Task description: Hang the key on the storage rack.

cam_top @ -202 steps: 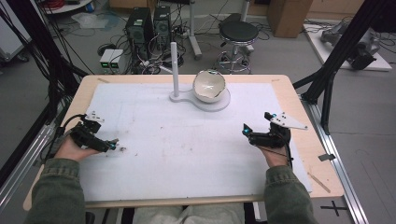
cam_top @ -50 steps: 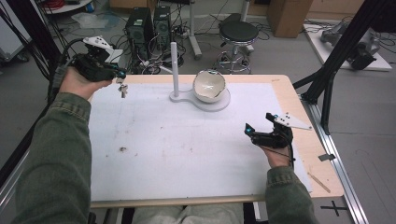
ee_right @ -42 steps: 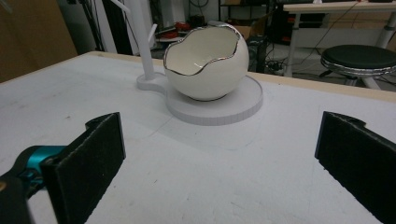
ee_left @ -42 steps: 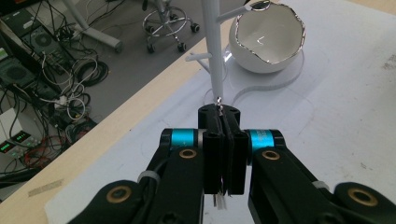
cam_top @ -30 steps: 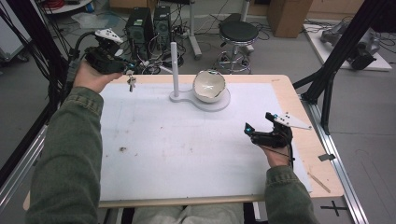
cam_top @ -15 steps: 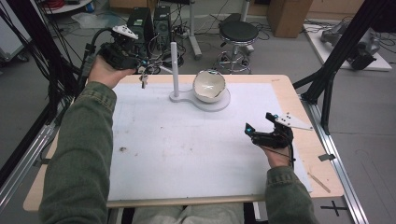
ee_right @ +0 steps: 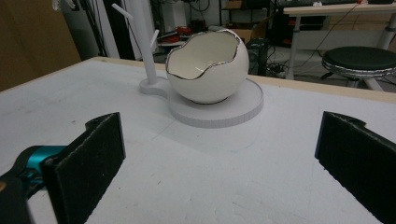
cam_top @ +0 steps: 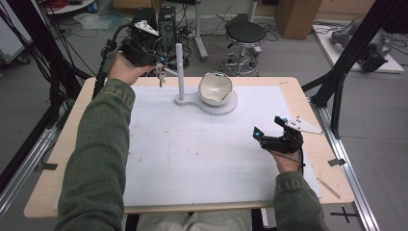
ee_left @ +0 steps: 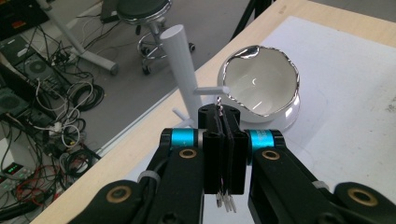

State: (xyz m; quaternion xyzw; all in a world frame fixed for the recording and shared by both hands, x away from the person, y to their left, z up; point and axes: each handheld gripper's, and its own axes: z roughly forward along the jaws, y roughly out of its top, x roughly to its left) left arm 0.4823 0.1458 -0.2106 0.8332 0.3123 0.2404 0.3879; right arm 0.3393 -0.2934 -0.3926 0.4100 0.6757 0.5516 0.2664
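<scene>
Now: left gripper raised beside white post, clamped on keys | right gripper resting on table, jaws apart | keys dangling, metallic

The black left tongs are seen pressed together on a small bunch of metal keys, whose thin ring pokes out at 12 o'clock, just beneath a side peg of the white peg stand. At 1 o'clock a white egg-shaped bowl with a silver rim is set on the white-covered surface.
</scene>
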